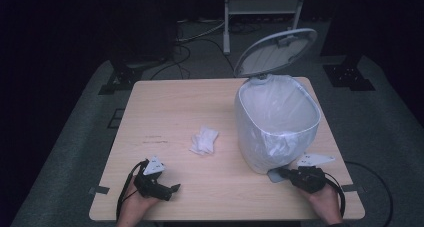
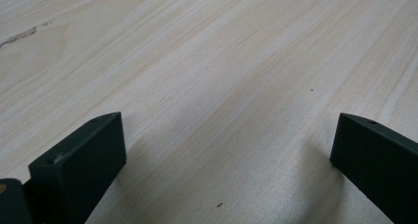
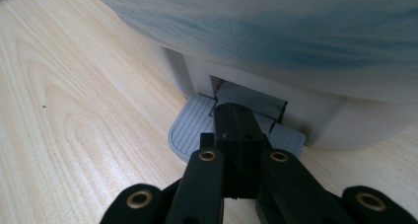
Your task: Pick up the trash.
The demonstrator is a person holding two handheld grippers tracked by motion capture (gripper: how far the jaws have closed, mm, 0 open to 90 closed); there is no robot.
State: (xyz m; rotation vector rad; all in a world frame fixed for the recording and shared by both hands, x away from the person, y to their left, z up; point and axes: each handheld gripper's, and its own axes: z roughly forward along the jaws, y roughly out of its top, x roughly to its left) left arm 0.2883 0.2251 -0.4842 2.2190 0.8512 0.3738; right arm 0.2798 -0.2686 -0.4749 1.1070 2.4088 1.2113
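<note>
Wooden table [image 1: 165,112] carries the left gripper [image 1: 170,189], resting idle with jaws spread wide and empty. White crumpled tissue [image 1: 204,140] lies mid-table, its long axis running away from the person. Right gripper [image 3: 235,120], jaws shut on nothing, presses the bin [image 1: 275,122] pedal [image 3: 192,128], apparently to keep the lid [image 1: 276,51] tipped up.
</note>
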